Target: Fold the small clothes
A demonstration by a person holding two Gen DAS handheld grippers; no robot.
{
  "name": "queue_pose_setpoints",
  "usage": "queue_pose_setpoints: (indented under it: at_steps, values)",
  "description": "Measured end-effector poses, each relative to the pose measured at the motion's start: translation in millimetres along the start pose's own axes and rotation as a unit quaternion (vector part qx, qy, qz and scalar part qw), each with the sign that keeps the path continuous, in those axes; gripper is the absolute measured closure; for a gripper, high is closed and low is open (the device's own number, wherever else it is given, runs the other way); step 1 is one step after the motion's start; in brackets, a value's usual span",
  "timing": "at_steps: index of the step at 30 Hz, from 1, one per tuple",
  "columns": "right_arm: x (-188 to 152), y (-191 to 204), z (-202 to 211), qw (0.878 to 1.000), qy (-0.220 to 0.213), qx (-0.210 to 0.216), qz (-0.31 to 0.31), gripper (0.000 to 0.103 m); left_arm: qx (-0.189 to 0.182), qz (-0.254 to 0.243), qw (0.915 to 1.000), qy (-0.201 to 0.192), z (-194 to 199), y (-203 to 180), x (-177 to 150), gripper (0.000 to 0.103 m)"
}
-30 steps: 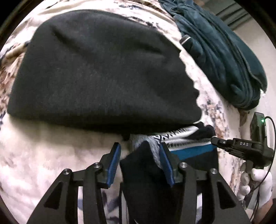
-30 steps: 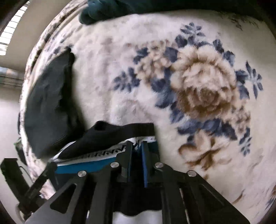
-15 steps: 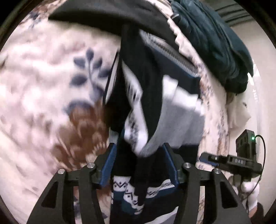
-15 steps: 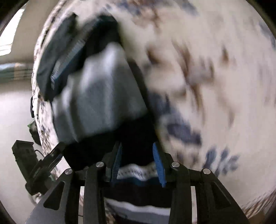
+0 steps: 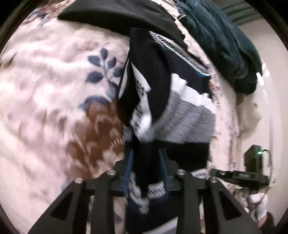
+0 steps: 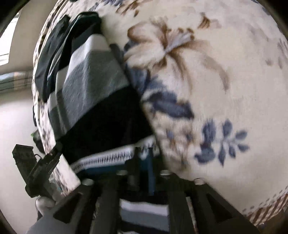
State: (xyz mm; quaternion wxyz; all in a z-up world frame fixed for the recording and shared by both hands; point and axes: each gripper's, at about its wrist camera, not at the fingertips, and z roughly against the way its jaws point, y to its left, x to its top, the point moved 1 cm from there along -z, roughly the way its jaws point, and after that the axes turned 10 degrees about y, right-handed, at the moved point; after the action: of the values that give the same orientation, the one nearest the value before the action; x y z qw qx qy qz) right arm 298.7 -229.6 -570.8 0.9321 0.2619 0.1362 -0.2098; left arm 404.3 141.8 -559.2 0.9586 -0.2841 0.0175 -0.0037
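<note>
We have both tongs clamped on one edge of the striped garment (image 5: 187,122): left gripper (image 5: 146,169) and right gripper (image 6: 144,158) each pinching fabric. It hangs stretched over the floral blanket (image 5: 54,108), likely so we can lay it flat for folding.

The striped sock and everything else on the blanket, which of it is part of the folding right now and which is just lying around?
In the job:
striped sock
left gripper, shut on it
right gripper, shut on it

Lying about:
black garment at the far edge
dark teal clothes heaped beyond
floral blanket underneath
</note>
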Motion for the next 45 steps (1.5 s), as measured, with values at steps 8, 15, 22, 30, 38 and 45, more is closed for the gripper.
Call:
queue_pose_setpoints:
  at_steps: [8,15,22,30,38,45]
  values:
    - [-41.5,2.0,-48.4,0.998,0.055,-0.008,0.024,0.054,0.099,-0.022,0.9948,-0.004,-17.8,5.8,-41.3,0.091]
    - [-54.9,-8.7,-51.7,0.999,0.031,-0.023,0.013,0.085,0.066,0.022,0.9976,-0.003,-0.2,21.6,-53.8,0.084]
    - [-106.4,-25.6,-64.3,0.993,0.101,-0.046,0.029,0.057,0.103,0.001,0.9931,0.056,-29.7,-3.7,-119.2,0.082]
    - [-178.8,-83.4,-62.6,0.99,0.124,-0.053,-0.03,0.054,0.166,0.043,0.983,0.065,-9.9,19.9,-170.6,0.071]
    - [-201.0,-86.0,-89.3,0.993,0.115,0.007,-0.027,0.052,0.091,0.064,0.9906,0.08,-33.4,-1.7,-191.3,0.062]
    - [-211.1,-67.3,-112.7,0.995,0.095,0.021,-0.02,0.088,0.134,0.01,0.9895,0.051,-42.6,-19.1,-213.1,0.094]
